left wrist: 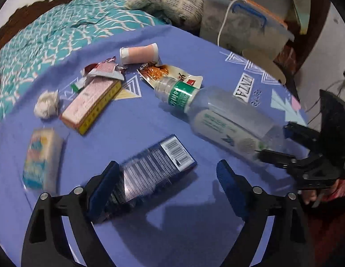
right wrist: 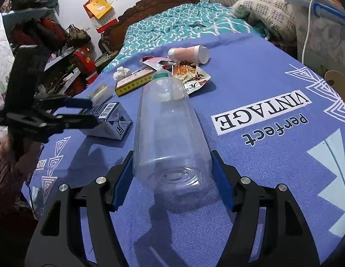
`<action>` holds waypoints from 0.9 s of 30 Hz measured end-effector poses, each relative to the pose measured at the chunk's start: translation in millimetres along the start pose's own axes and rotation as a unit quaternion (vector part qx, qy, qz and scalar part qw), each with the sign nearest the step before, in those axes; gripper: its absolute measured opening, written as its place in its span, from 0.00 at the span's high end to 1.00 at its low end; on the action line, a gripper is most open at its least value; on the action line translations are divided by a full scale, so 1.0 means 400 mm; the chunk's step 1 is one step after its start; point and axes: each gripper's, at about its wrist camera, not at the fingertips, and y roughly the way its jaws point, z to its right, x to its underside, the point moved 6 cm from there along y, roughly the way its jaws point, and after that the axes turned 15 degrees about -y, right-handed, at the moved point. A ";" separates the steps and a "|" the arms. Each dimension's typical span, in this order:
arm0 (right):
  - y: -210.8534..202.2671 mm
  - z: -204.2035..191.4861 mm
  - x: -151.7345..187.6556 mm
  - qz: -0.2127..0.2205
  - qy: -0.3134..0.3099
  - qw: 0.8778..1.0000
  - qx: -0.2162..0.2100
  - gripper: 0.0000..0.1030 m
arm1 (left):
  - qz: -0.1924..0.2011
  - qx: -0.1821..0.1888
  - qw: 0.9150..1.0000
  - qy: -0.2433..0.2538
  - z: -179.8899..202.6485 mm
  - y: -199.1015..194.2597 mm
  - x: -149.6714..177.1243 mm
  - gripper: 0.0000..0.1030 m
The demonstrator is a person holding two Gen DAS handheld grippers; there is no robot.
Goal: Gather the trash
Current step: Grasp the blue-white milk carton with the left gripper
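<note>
A clear plastic bottle (right wrist: 170, 133) with a green label lies on its side on the blue cloth (right wrist: 250, 84). My right gripper (right wrist: 173, 178) is shut on its base; it also shows in the left wrist view (left wrist: 274, 142), holding the bottle (left wrist: 217, 113). A dark blue carton (left wrist: 154, 169) lies between the fingers of my left gripper (left wrist: 168, 187), which is open; its left pad touches the carton and the right pad is apart from it. In the right wrist view the left gripper (right wrist: 83, 111) reaches to the carton (right wrist: 110, 120).
More trash lies on the cloth: a pink and yellow box (left wrist: 90, 104), a crumpled tissue (left wrist: 46, 106), a tissue pack (left wrist: 41, 158), torn wrappers (left wrist: 103, 69), an orange snack bag (left wrist: 170, 75), a pink tube (left wrist: 139, 53). A bed (left wrist: 50, 35) and a storage bin (left wrist: 241, 29) stand behind.
</note>
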 end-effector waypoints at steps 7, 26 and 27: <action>-0.011 -0.004 0.004 0.004 0.000 1.000 -0.001 0.34 | 0.022 -0.035 0.999 -0.018 -0.020 -0.008 0.019 0.15; 0.132 -0.245 -0.333 -0.018 -0.311 0.949 0.056 0.61 | 0.055 0.131 0.950 -0.277 -0.116 -0.078 0.160 0.30; 0.170 -0.247 -0.338 -0.042 -0.335 0.939 0.072 0.61 | 0.051 0.136 0.945 -0.293 -0.132 -0.063 0.160 0.30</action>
